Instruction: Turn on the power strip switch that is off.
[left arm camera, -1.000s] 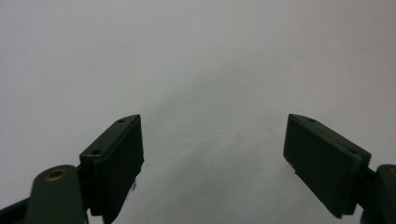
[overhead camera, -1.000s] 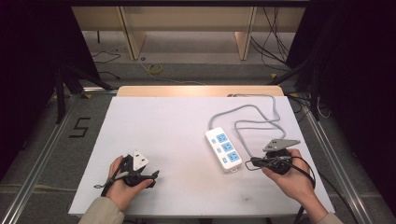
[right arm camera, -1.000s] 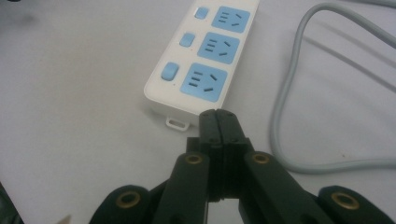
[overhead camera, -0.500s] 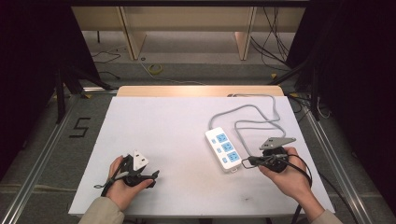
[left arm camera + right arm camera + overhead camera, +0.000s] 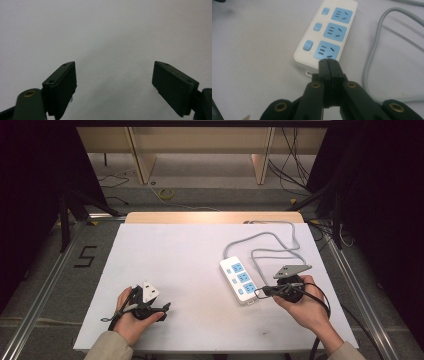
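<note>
The step in hand looks like an approach to the power strip, most likely to press one of its switches with closed tips.

Nearest, at the table's front left, the left gripper [image 5: 162, 308] rests low over the bare table [image 5: 190, 265] in the person's left hand [image 5: 131, 316]. Its jaws stand wide apart with nothing between them, and its own view shows blank white surface beyond the pads [image 5: 61, 85]. It seems to be idle (parked, in effect).

At the front right, the right gripper [image 5: 328, 63] has its jaws pressed flat together, holding nothing. Its tips sit right at the near end of the strip [image 5: 325, 32], over the edge of the nearest socket [image 5: 327, 51]; whether they touch the casing I cannot tell. In the high view the right hand [image 5: 300, 302] aims the gripper [image 5: 260, 293] leftward at that same end.

The strip lies on the right half of the table, angled away, with three blue sockets and a small blue switch [image 5: 308, 45] beside each. Its grey cable [image 5: 374, 50] loops off toward the far right edge.

If a switch is the aim, the next move calls for a small shift of the tips sideways onto the nearest one, then a firm downward push, jaws kept together so that they act as one finger. The light strip may slide under the push.
</note>
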The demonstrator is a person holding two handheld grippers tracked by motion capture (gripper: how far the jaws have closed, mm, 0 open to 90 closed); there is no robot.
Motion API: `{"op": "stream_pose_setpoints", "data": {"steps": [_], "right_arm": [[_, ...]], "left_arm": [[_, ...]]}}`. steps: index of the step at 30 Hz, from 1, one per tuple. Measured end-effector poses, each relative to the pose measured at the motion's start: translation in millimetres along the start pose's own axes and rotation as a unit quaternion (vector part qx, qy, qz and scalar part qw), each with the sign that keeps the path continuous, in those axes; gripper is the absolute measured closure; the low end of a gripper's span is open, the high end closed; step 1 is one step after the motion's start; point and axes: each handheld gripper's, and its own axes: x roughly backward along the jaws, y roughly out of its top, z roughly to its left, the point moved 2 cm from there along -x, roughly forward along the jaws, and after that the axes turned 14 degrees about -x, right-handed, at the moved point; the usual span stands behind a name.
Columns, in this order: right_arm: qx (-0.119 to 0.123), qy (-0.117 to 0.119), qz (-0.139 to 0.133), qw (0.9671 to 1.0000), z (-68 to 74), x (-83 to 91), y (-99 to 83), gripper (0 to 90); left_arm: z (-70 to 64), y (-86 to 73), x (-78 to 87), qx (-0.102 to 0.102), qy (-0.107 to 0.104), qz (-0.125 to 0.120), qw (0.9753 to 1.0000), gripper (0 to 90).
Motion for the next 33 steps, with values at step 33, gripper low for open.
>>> {"op": "stream_pose_setpoints", "data": {"steps": [33], "right_arm": [[0.003, 0.004, 0.016, 0.9999, 5.4, -9.4, 11.6, 90.0]], "left_arm": [[0.3, 0.2, -0.1, 0.000, 0.003, -0.001, 1.0000, 19.4]]}}
